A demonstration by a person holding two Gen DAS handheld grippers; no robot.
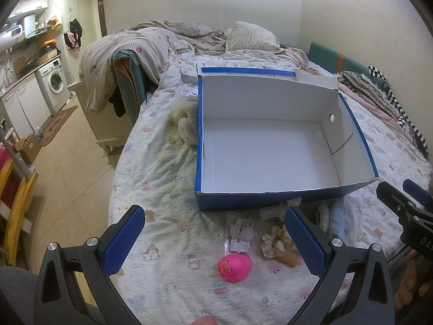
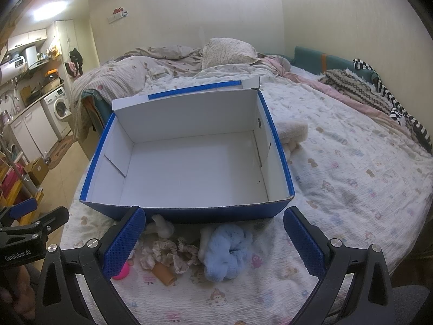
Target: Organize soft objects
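Note:
An open blue box (image 1: 270,200) with a white inside stands on the bed; it also shows in the right wrist view (image 2: 189,214). In front of it lie a pink rubber duck (image 1: 236,267), a beige scrunchie (image 1: 274,239), a clear packet (image 1: 240,234) and a tan tube (image 1: 291,259). The right wrist view shows a fluffy blue scrunchie (image 2: 226,252), the floral scrunchies (image 2: 167,253), a small white soft toy (image 2: 162,226) and the duck's edge (image 2: 121,272). My left gripper (image 1: 215,239) is open above the duck. My right gripper (image 2: 213,239) is open above the blue scrunchie.
A cream plush (image 1: 185,123) lies against the box's side; it also shows in the right wrist view (image 2: 293,132). Rumpled blankets and a pillow (image 1: 251,36) fill the bed's far end. Striped clothes (image 2: 379,94) lie at the right. The floor and a washing machine (image 1: 55,80) are at the left.

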